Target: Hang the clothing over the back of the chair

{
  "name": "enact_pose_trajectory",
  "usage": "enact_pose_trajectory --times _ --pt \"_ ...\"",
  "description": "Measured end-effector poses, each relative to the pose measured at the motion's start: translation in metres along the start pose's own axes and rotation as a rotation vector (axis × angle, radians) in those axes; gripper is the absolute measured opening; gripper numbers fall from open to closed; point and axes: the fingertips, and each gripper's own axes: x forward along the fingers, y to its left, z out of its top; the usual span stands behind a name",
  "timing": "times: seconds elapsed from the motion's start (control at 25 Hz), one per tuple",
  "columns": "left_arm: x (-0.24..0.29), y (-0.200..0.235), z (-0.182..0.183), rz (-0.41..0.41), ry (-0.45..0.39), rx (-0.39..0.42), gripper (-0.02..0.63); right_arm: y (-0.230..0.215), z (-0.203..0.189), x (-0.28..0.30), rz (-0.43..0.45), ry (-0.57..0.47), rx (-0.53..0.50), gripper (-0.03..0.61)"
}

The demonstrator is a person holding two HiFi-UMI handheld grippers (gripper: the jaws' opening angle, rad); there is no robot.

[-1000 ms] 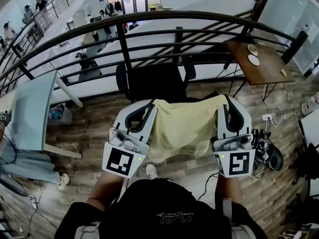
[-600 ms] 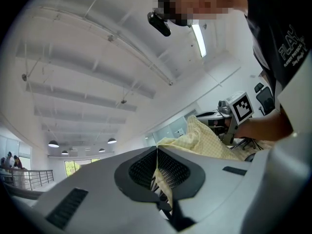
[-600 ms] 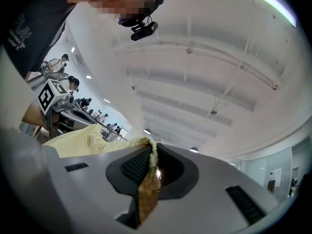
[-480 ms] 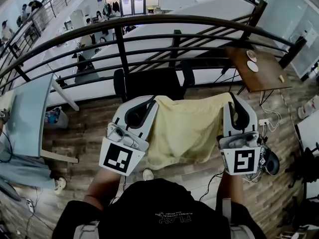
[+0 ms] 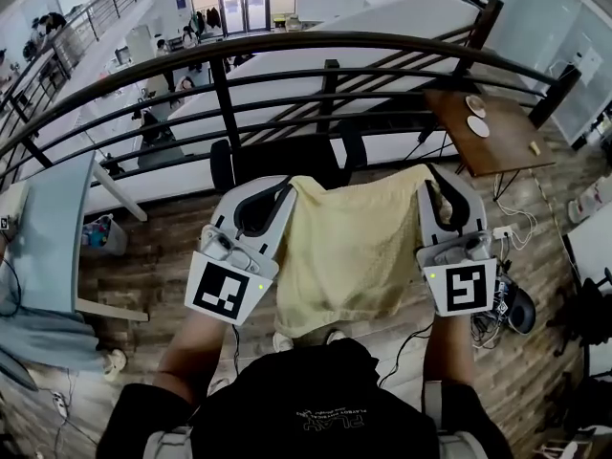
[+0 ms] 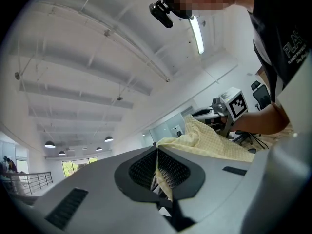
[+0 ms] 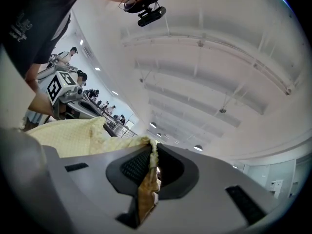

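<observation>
A pale yellow garment [image 5: 349, 247] hangs spread between my two grippers, its top edge pulled taut and its hem loose above the wooden floor. My left gripper [image 5: 285, 187] is shut on its top left corner, where the cloth [image 6: 214, 143] is pinched between the pads. My right gripper [image 5: 430, 175] is shut on the top right corner, with the cloth [image 7: 73, 133] trailing from the jaws. The black office chair [image 5: 277, 159] stands just beyond the garment, against the railing. Its backrest top shows and its seat is hidden by the cloth.
A dark curved railing [image 5: 316, 46] runs across behind the chair. A brown table [image 5: 488, 132] with two plates stands at the right, a pale blue table [image 5: 53, 228] at the left. Cables and shoes [image 5: 507, 299] lie on the floor at the right.
Both grippers have carried the garment up and forward toward the chair. The cloth now hangs higher and hides more of the chair.
</observation>
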Motion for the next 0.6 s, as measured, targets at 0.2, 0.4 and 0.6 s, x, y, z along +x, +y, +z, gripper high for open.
enact_pose_trajectory --times 0.2,0.4,0.6 --pt "0.018 0.006 -0.012 0.044 0.027 -0.044 0.017 -0.006 -0.014 0.014 0.069 -0.024 0.012 0.037" --pt "0.028 0.013 -0.022 0.083 0.082 -0.011 0.017 -0.005 -0.032 0.027 0.172 -0.015 0.000 0.037" --pt "0.031 0.019 -0.034 0.099 0.139 0.018 0.017 -0.001 -0.045 0.039 0.242 -0.019 0.011 0.037"
